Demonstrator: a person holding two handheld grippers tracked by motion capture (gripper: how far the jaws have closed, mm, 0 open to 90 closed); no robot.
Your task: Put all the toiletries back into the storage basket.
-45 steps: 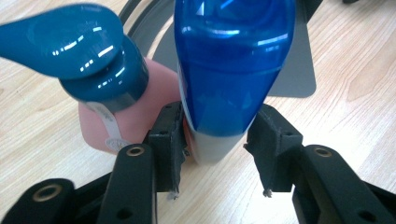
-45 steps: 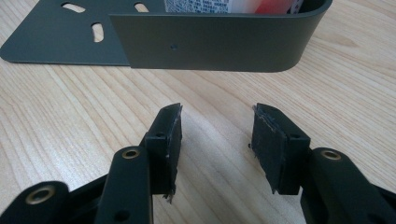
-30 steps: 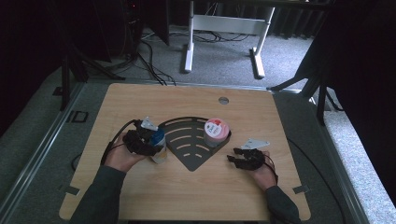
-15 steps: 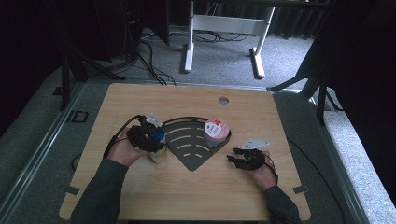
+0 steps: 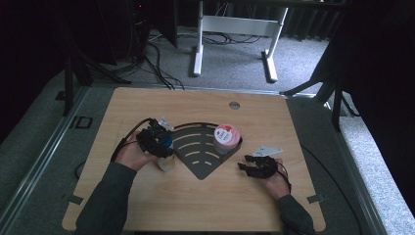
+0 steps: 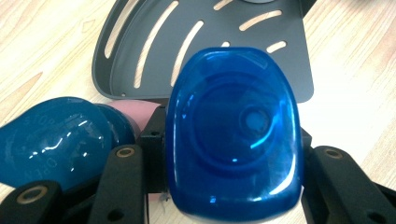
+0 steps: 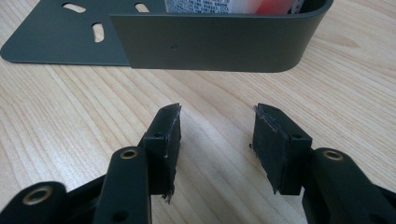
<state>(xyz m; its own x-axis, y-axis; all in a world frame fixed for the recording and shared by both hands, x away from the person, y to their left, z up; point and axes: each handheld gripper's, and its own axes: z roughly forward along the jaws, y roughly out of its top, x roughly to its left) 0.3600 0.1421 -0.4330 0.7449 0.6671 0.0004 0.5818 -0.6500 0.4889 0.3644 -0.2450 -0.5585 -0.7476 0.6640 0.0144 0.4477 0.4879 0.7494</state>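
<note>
My left tongs [image 5: 164,147] clench the blue-capped bottle [image 6: 233,126] at lower centre of the left gripper view, beside the dark tray [image 6: 289,65]. Its cap looks slick; tilting could slip it. My right tongs [image 7: 215,144] gape empty.

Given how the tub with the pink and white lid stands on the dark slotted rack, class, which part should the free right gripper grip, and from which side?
Grip the tub across its round side wall just under the lid, probably coming down from above. It stands upright against the rack's raised rim, which in the right gripper view screens its lower body from the open right gripper.
</note>
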